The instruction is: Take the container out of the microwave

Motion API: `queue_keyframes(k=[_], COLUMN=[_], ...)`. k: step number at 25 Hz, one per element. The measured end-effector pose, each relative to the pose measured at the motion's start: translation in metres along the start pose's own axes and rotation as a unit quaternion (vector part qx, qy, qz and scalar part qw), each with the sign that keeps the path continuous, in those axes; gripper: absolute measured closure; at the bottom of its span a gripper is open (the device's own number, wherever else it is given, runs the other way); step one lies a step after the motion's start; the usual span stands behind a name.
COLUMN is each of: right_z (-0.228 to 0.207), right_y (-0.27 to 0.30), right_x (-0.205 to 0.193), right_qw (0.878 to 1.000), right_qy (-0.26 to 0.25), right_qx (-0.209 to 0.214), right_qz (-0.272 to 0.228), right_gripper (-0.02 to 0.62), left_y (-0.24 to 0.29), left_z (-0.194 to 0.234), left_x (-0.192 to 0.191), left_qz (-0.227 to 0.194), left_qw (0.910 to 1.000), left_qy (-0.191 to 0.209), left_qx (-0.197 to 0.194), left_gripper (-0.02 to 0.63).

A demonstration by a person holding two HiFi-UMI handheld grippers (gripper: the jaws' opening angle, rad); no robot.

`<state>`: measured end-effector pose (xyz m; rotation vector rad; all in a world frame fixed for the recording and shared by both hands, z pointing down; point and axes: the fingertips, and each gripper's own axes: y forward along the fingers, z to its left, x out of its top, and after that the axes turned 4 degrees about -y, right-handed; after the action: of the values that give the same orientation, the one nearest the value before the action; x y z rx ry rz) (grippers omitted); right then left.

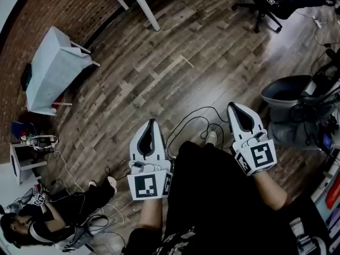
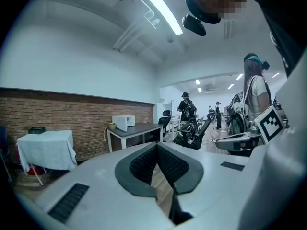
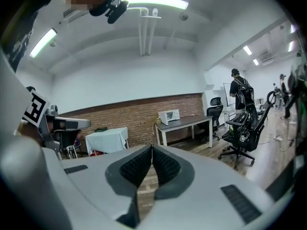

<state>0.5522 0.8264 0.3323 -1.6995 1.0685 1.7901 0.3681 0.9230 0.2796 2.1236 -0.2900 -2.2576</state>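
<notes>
Facing one microwave (image 3: 169,116) — two closed tools (image 1: 152,123) (image 1: 232,107)

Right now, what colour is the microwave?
White microwave; right gripper view shows it best.

- a wooden plank floor (image 1: 175,62) carries everything; dark cables (image 1: 191,122) loop across it, and a black office chair (image 3: 242,140) stands on it.
- a table draped in a white cloth (image 1: 53,73) stands by the brick wall (image 3: 134,121), with a small dark thing (image 2: 36,130) on top (too small to tell what).
- a dark-topped table (image 3: 187,122) with white legs stands against the same wall; a white microwave (image 3: 169,116) sits towards its left end.
- a person (image 1: 42,217) sits on the floor, among more cables.
</notes>
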Motion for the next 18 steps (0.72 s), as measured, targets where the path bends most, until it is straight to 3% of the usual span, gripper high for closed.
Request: queue_keyframes(k=[8, 18], right_z=[-0.031, -0.071], right_y=[0.025, 0.078], right_x=[-0.012, 0.007], right_qw=[1.000, 0.999], right_qy=[0.004, 0.004], right_qx=[-0.007, -0.043], right_qz=[0.013, 0.012], right_gripper=[0.531, 0.531], left_y=[0.027, 0.123], left_z=[0.002, 0.012], left_x=[-0.010, -0.004], left_qz=[0.021, 0.018], left_qw=[0.9998, 0.9987], left_qy=[0.004, 0.000], left_qx=[0.006, -0.049], left_gripper=[0.598, 0.598])
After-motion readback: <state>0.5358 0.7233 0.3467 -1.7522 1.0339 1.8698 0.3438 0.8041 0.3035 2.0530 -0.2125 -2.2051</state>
